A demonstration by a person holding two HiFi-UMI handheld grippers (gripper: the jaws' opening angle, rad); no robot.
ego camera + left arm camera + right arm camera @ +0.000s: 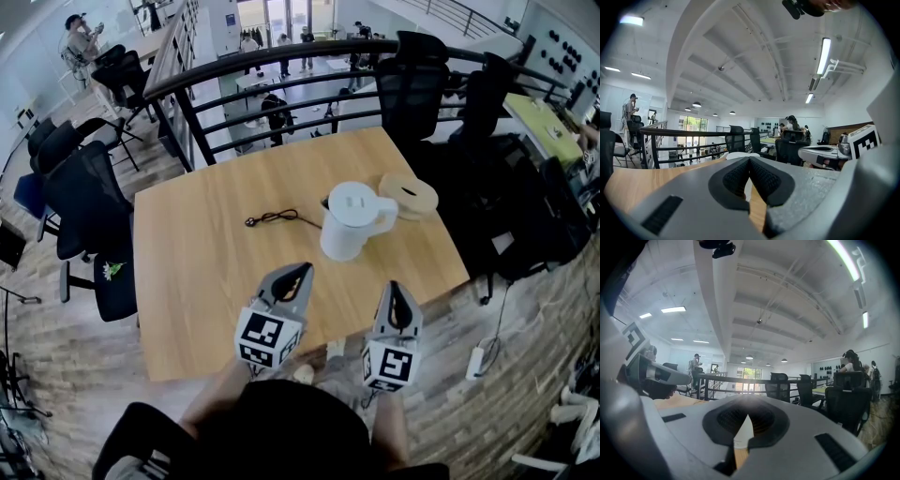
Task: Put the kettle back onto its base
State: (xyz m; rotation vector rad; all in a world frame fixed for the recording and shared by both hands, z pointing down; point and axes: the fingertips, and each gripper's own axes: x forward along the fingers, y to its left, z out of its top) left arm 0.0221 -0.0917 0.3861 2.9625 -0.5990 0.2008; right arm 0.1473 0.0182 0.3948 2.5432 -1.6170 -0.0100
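Note:
A white kettle (352,220) stands upright in the middle of the wooden table (206,281), handle to the right. Just behind and right of it lies its round tan base (409,195), apart from the kettle. A black cord (277,218) lies left of the kettle. My left gripper (304,268) is shut and empty, hovering near the table's front, short of the kettle. My right gripper (394,285) is shut and empty beside it. In the left gripper view the kettle (739,155) peeks over the shut jaws of the left gripper (749,160). In the right gripper view the right gripper (747,416) has its pads together.
Black office chairs (84,197) stand left of the table, and more chairs (412,84) behind it by a black railing (281,70). A power strip (476,361) lies on the floor at the right. The table's front edge runs just under both grippers.

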